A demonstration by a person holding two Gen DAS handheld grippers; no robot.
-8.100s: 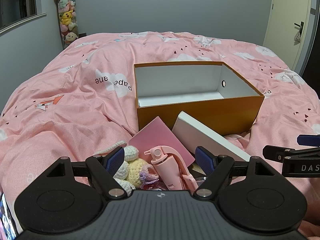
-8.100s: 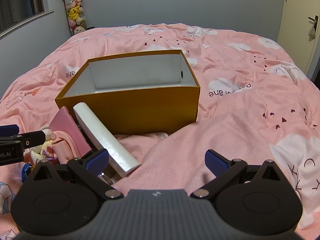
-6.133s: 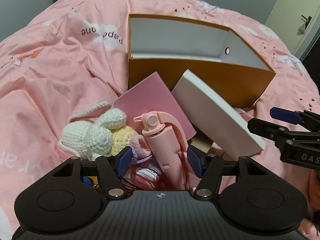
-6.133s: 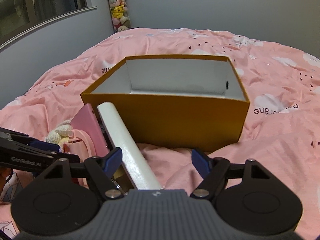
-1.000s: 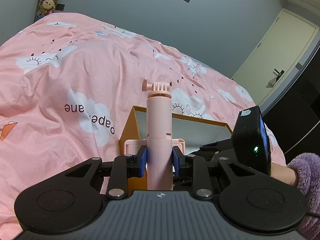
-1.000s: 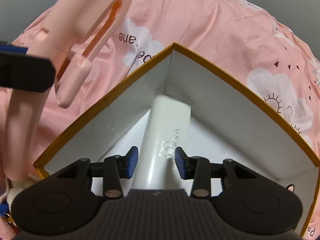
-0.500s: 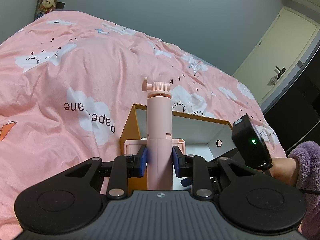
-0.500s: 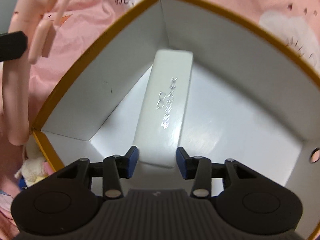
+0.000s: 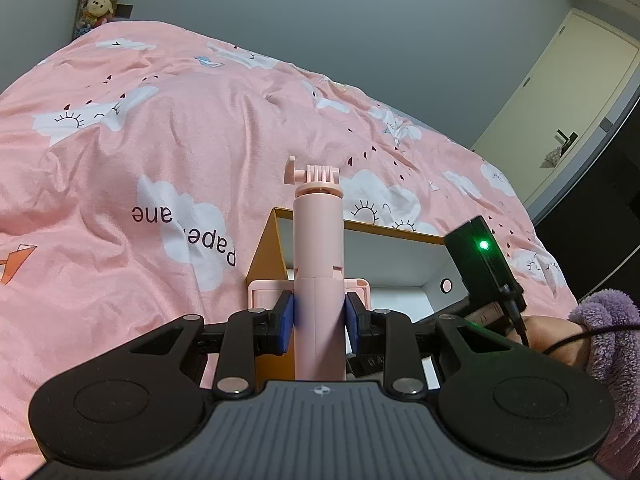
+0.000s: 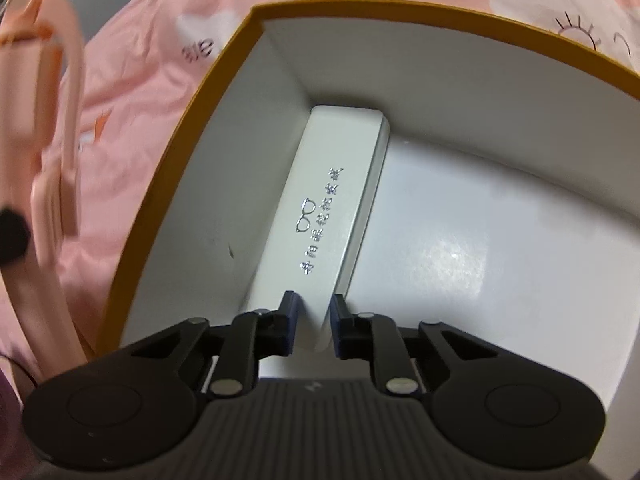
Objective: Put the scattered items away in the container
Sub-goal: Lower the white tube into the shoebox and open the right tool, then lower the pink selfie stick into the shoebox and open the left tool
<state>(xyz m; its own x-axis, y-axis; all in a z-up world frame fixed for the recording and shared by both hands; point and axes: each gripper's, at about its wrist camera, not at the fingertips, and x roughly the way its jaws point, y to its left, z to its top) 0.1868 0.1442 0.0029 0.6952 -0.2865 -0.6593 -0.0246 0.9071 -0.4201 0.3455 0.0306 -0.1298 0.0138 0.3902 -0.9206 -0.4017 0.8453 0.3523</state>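
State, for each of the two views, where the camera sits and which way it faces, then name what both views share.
Left wrist: sits behind the left gripper, faces across the pink bed; jaws grip the pink selfie stick; a purple sleeve shows.
Right wrist: behind the right gripper, faces down into the box; closing jaws straddle the white case.
Shared: box, stick, bed.

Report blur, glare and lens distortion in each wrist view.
Left wrist view: sharp, dim even room light, fisheye bending of the door and walls; the pink selfie stick in the left gripper is crisp. Right wrist view: the same stick smears with motion blur at the left edge, a soft glare patch sits on the floor of the orange box, and the white case's silver print stays readable.
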